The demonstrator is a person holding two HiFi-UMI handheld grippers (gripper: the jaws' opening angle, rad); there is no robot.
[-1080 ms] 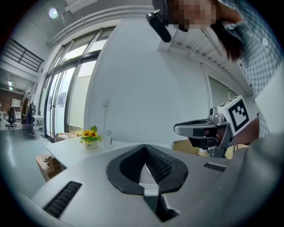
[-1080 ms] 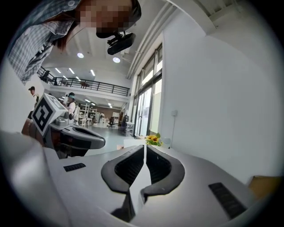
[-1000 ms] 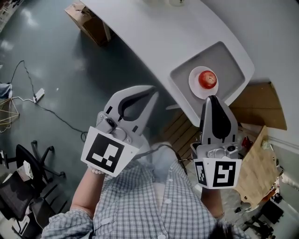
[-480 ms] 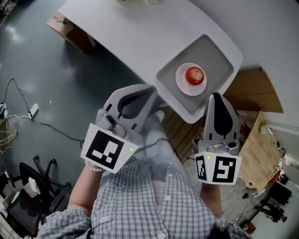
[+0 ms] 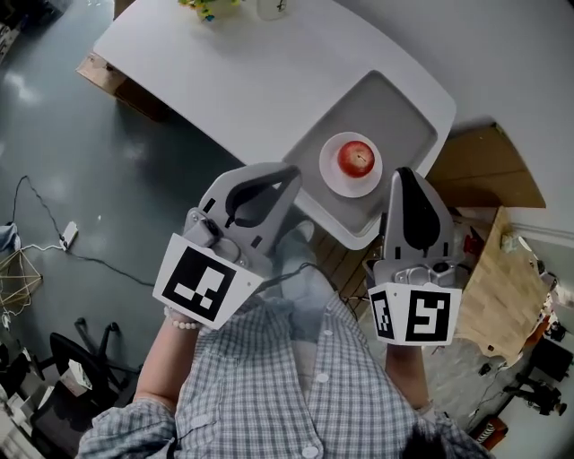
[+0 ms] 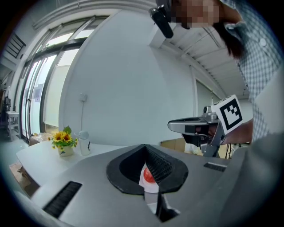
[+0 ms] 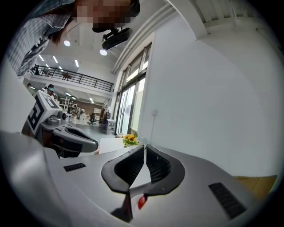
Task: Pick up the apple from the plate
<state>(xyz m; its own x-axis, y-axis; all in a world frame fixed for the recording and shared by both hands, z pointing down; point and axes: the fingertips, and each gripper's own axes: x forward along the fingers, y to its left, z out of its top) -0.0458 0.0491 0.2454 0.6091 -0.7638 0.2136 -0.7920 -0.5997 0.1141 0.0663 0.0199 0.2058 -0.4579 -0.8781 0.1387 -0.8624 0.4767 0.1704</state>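
A white counter with rounded corners (image 5: 233, 81) fills the upper part of the head view. A grey rectangular tray (image 5: 399, 103) lies on it at the right-hand corner nearest the person, reaching close to the counter's edges there.

Both grippers hang in the air below the counter's near edge, off the counter and apart from the tray. The left gripper (image 5: 289, 172) points toward the near edge just left of the tray. Its fingers are pressed together at the tips and grip nothing. The right gripper (image 5: 405, 172) points at the tray's near corner. Its fingers stand all but closed, with only a thin slit between them, and they are empty too.

A round white plate (image 5: 334, 182) sits in the tray's near end, toward the person. The red apple (image 5: 356, 159) rests in the middle of that plate, untouched, ahead of and between the two grippers.

A small pot of yellow flowers (image 5: 206, 7) and a white bottle (image 5: 273, 7) stand side by side at the counter's far edge, well apart from the tray.
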